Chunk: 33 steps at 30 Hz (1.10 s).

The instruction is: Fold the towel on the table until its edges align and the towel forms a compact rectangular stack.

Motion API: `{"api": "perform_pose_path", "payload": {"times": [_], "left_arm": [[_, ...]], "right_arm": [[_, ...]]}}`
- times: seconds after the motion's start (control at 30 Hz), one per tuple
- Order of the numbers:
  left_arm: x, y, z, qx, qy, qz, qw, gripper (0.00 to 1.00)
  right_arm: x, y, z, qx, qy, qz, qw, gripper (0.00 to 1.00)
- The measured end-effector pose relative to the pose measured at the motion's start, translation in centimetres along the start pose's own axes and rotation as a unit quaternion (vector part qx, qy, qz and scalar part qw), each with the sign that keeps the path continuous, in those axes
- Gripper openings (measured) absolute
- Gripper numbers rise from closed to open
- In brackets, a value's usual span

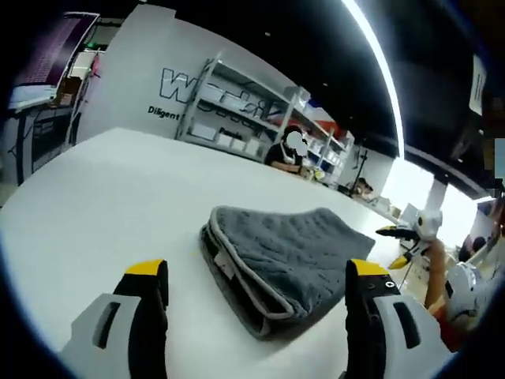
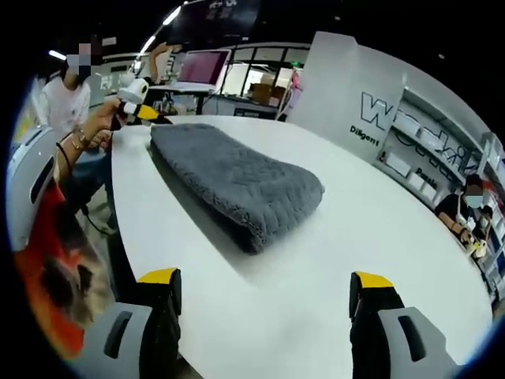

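A grey quilted towel (image 1: pixel 288 257) lies folded in a thick stack on the white table (image 1: pixel 118 197), its pale-trimmed edges facing my left gripper. My left gripper (image 1: pixel 256 272) stands open just short of the towel's near edge, and its yellow-tipped jaws hold nothing. At the far right, past the towel, a hand holds the right gripper (image 1: pixel 410 237). From the other side the towel (image 2: pixel 237 181) lies lengthwise on the table (image 2: pixel 379 229). The right gripper (image 2: pixel 264 278) is open and well back from the towel's folded end. A hand holds the left gripper (image 2: pixel 134 99) beyond the towel's far end.
The table's edge (image 2: pixel 118 229) runs along the left, where a person in red and white (image 2: pixel 47 221) stands. A white wall with lettering (image 1: pixel 170 87) and metal shelves (image 1: pixel 237 110) stand behind. People sit at desks (image 1: pixel 292 150). A screen (image 2: pixel 201 69) stands beyond the table.
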State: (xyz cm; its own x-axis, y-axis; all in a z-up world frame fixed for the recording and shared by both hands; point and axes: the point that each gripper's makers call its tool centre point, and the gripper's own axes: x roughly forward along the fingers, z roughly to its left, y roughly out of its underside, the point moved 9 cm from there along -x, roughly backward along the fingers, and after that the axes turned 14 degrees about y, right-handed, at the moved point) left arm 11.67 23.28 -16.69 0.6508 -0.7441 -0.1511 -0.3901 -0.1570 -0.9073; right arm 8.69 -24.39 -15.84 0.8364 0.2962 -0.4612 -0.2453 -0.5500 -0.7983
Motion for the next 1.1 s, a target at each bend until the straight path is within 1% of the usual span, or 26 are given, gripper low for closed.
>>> {"api": "perform_pose_path", "payload": {"times": [0.1,0.27,0.37,0.53,0.73,0.97,1.1], "left_arm": [[-0.5,0.3,-0.3,0.019,-0.004,0.012,0.9997,0.95],[-0.9,0.9,-0.8,0.046,-0.006,0.049,0.9977,0.97],[-1.3,1.1,-1.0,0.056,-0.009,0.060,0.9966,0.97],[-2.1,1.2,-0.9,0.055,-0.008,0.054,0.9970,0.97],[-3.2,1.4,-0.4,0.052,-0.020,0.046,0.9974,0.97],[-4.2,1.6,-0.4,0.052,-0.022,0.041,0.9976,0.96],[-4.7,1.6,-0.4,0.053,-0.026,0.038,0.9975,0.96]], "right_arm": [[0.1,-0.2,0.1,0.000,-0.001,-0.001,1.0000,0.89],[0.3,-0.7,0.3,0.003,-0.009,-0.009,0.9999,0.89],[0.7,-1.2,0.4,0.012,-0.018,-0.018,0.9996,0.89],[1.2,-2.0,0.4,0.024,-0.031,-0.032,0.9987,0.90],[2.0,-3.6,-0.1,0.045,-0.042,-0.056,0.9965,0.91],[3.2,-4.7,-0.8,0.084,-0.050,-0.074,0.9925,0.93],[3.9,-5.4,-1.9,0.120,-0.045,-0.089,0.9878,0.93]]}}
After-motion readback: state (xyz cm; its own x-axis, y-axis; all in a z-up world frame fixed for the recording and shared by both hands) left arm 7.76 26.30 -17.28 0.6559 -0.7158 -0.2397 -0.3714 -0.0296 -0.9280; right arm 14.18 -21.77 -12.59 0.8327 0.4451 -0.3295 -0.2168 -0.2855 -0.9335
